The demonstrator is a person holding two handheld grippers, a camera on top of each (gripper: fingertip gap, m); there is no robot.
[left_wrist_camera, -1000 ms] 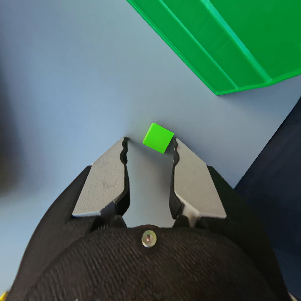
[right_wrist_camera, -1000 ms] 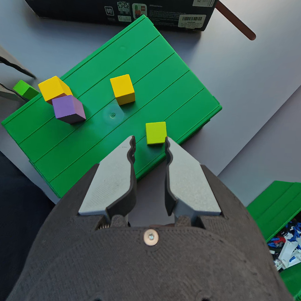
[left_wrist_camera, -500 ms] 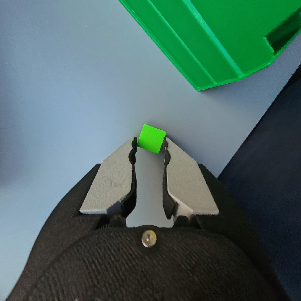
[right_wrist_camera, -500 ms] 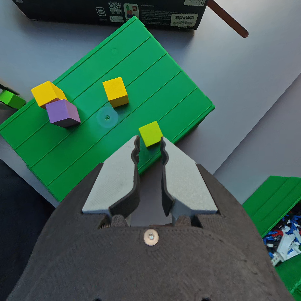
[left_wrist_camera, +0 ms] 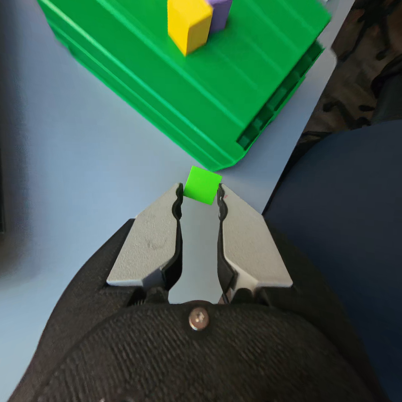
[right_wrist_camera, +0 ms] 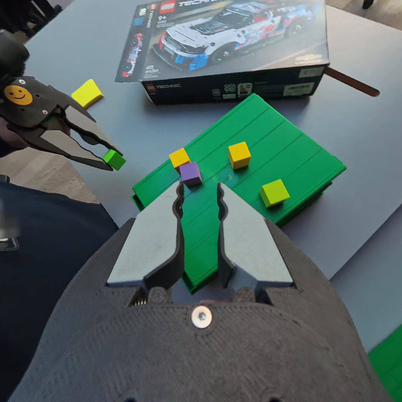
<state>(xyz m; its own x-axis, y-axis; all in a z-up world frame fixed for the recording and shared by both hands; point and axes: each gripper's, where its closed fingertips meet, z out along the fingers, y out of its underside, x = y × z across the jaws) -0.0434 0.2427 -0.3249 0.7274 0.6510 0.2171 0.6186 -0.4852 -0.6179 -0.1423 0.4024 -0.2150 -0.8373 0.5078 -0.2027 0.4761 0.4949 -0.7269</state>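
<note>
My left gripper (left_wrist_camera: 200,189) is shut on a bright green cube (left_wrist_camera: 202,188), both pads pressing its sides, held above the blue-grey table just short of a green ribbed box (left_wrist_camera: 174,87). The right wrist view shows the same cube (right_wrist_camera: 114,159) pinched at the left gripper's tips, clear of the table. My right gripper (right_wrist_camera: 200,187) is open and empty above the green box (right_wrist_camera: 272,134). On the box stand a purple cube (right_wrist_camera: 191,174) just past my right fingertips, two yellow cubes (right_wrist_camera: 179,157) (right_wrist_camera: 239,154) and a lime cube (right_wrist_camera: 274,192) off to the right.
A dark toy-car box (right_wrist_camera: 228,43) lies behind the green box, with a brown stick (right_wrist_camera: 352,83) beside it. A flat yellow block (right_wrist_camera: 87,93) lies on the table at back left. A person's dark clothing (right_wrist_camera: 43,239) is at the left, and another green bin (right_wrist_camera: 387,369) at lower right.
My left gripper closed on the green cube and lifted it toward the green box. My right gripper drew back and up from the lime cube, which stays on the box.
</note>
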